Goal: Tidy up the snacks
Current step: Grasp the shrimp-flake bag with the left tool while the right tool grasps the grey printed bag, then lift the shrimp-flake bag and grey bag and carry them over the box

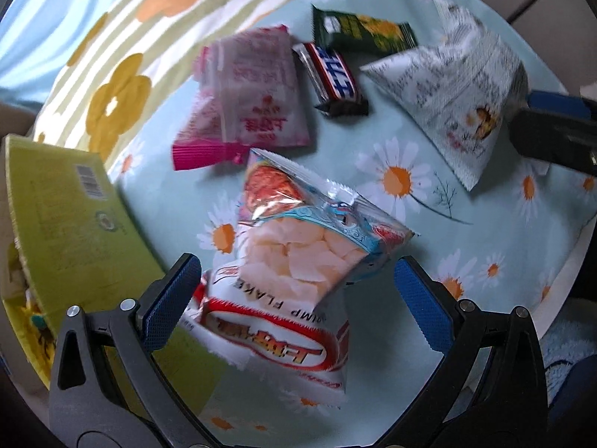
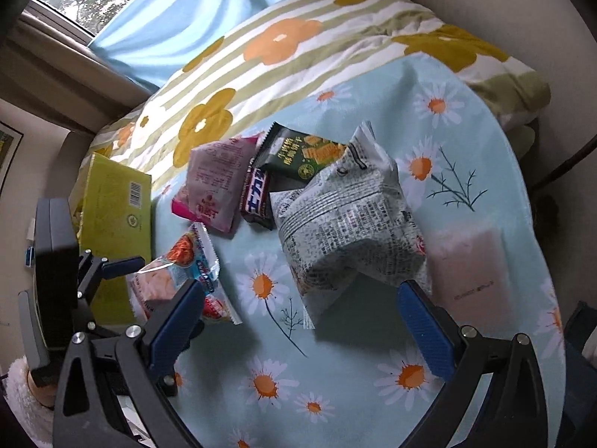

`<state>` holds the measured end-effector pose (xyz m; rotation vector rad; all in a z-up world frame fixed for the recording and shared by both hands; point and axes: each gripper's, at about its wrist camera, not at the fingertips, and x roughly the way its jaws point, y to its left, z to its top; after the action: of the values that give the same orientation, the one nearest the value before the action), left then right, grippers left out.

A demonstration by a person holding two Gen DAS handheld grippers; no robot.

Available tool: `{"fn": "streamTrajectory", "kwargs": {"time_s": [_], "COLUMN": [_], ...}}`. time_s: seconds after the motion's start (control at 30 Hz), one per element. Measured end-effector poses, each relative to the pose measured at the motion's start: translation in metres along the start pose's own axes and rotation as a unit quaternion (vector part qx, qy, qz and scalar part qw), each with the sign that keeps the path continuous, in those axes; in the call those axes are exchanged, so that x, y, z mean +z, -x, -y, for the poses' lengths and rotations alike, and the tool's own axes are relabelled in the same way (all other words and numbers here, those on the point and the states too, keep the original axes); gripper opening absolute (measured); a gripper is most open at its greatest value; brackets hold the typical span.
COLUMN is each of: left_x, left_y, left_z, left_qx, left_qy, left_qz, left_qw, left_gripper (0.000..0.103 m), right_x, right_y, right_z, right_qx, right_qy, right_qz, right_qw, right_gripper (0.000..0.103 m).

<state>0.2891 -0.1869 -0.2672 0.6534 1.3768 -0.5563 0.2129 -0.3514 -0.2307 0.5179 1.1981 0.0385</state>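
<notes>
Hovering over the shrimp flake bag [image 1: 298, 261], the left claw [image 1: 298, 295] is spread wide, blue pads on either side of the pack and not touching it as far as I can tell. Bag lies crumpled on the daisy-print sheet [image 1: 466, 224] of a bed, near edge overhanging the yellow-green box [image 1: 74, 224] at the left. In the right wrist view the right claw [image 2: 309, 321] is also spread, empty, just short of the newsprint-pattern bag [image 2: 347, 216], which stands puffed up.

Other snacks farther up the sheet: pink packet [image 1: 253, 104], Snickers bar [image 1: 332, 78] touching beside it, dark green biscuit pack [image 1: 362, 33] behind.

Step in hand, my read: left claw grabs the shrimp bag for the box. To do it well:
- Come down so the pads bracket the flat sealed part, not the air-filled middle; the film looks slippery and the flakes crush.
- Close gently, stopping when the film bunches.
- Lift clear before swinging left, or the corner may catch the box wall.
- Box opening mostly out of frame; can't tell how full it is.
- Keep the right claw back; both hands are close and could collide.

Blur in the left view makes exact contact uncertain.
</notes>
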Motion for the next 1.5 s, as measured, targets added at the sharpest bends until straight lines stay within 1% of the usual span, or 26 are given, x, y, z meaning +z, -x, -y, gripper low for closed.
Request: {"fn": "streamTrajectory", "kwargs": {"time_s": [0.33,0.5,0.53,0.57,0.6,0.67,0.77,0.8,0.83,0.93,1.07,1.13,1.2,1.23,1.27,1.43,1.5], "left_x": [-0.002,-0.002,-0.003,-0.004,-0.004,-0.005,-0.005,-0.005,-0.006,-0.006,-0.006,-0.006,-0.007,-0.007,-0.007,-0.007,-0.007], "left_y": [-0.011,-0.017,-0.021,-0.024,-0.029,-0.032,-0.030,-0.030,-0.029,-0.025,-0.020,-0.015,-0.009,-0.006,-0.003,0.007,0.011], "left_z": [0.005,0.009,0.010,0.011,0.010,0.010,0.006,0.006,0.006,0.004,0.003,0.005,0.007,0.009,0.009,0.007,0.007], "left_qx": [0.005,0.023,0.031,0.030,0.028,0.031,0.023,0.021,0.022,0.024,0.022,0.022,0.018,0.017,0.015,0.005,0.006], "left_qy": [-0.014,-0.024,-0.027,-0.026,-0.022,-0.019,-0.014,-0.013,-0.013,-0.012,-0.009,-0.009,-0.006,-0.005,-0.001,0.019,0.024], "left_qz": [0.002,0.000,-0.003,-0.009,-0.017,-0.019,-0.011,-0.010,-0.007,0.005,0.011,0.017,0.025,0.028,0.030,0.042,0.048], "left_qw": [0.9999,0.9995,0.9992,0.9992,0.9992,0.9991,0.9996,0.9997,0.9997,0.9996,0.9997,0.9996,0.9995,0.9995,0.9994,0.9989,0.9986], "left_gripper": [0.102,0.102,0.096,0.090,0.088,0.086,0.083,0.080,0.075,0.069,0.066,0.066,0.066,0.066,0.066,0.066,0.066], "right_x": [0.019,0.028,0.030,0.032,0.034,0.036,0.038,0.039,0.039,0.041,0.043,0.044,0.045,0.045,0.045,0.040,0.039], "right_y": [-0.018,-0.023,-0.025,-0.026,-0.027,-0.028,-0.028,-0.028,-0.028,-0.027,-0.027,-0.028,-0.028,-0.029,-0.030,-0.029,-0.027], "right_z": [0.009,0.016,0.018,0.020,0.021,0.023,0.024,0.025,0.027,0.030,0.033,0.034,0.037,0.038,0.039,0.045,0.042], "right_qx": [-0.012,-0.008,-0.005,-0.003,-0.002,0.001,0.004,0.006,0.008,0.012,0.016,0.018,0.017,0.016,0.016,0.022,0.021], "right_qy": [-0.027,-0.050,-0.057,-0.061,-0.065,-0.071,-0.078,-0.082,-0.086,-0.094,-0.105,-0.111,-0.113,-0.114,-0.114,-0.126,-0.120], "right_qz": [0.004,0.008,0.007,0.007,0.006,0.006,0.007,0.008,0.008,0.007,0.007,0.008,0.006,0.003,-0.002,-0.001,0.000], "right_qw": [1.000,0.999,0.998,0.998,0.998,0.997,0.997,0.997,0.996,0.995,0.994,0.994,0.993,0.993,0.993,0.992,0.993], "right_gripper": [0.102,0.102,0.102,0.102,0.102,0.102,0.102,0.102,0.103,0.102,0.101,0.098,0.087,0.076,0.068,0.060,0.058]}}
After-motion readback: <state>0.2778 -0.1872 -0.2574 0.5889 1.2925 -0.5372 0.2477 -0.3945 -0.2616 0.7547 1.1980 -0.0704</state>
